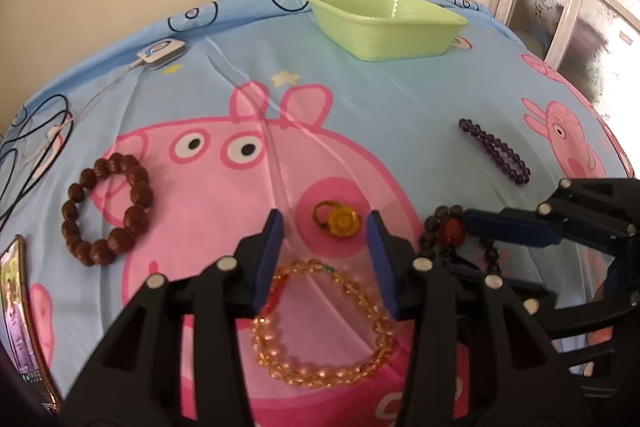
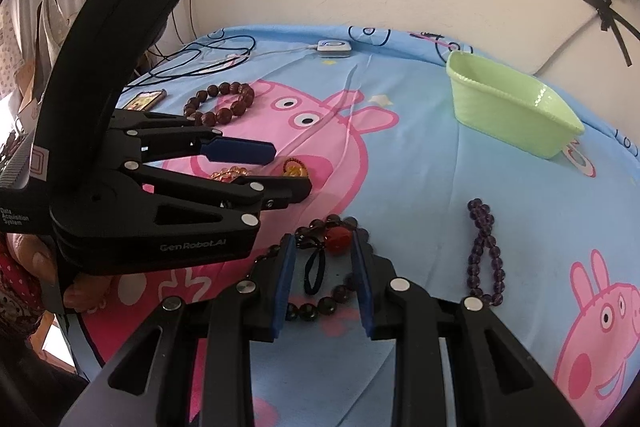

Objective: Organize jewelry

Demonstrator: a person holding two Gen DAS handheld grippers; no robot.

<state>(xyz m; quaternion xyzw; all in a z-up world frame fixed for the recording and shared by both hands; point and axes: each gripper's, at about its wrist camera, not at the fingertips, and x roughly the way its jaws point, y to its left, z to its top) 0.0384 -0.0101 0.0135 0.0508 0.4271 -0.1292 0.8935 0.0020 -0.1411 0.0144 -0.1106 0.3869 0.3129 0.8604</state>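
Observation:
My left gripper is open above the cloth, with a yellow flower ring between its fingertips and an amber bead bracelet below it. My right gripper is open around a dark bead bracelet with a red bead and a black cord; it also shows in the left wrist view. A brown bead bracelet lies at the left, and a purple bead bracelet at the right. A green tray stands at the far edge.
A blue cartoon-pig cloth covers the table. A phone lies at the left edge. A white device and black cables lie at the far left. A wall stands behind, a window at the right.

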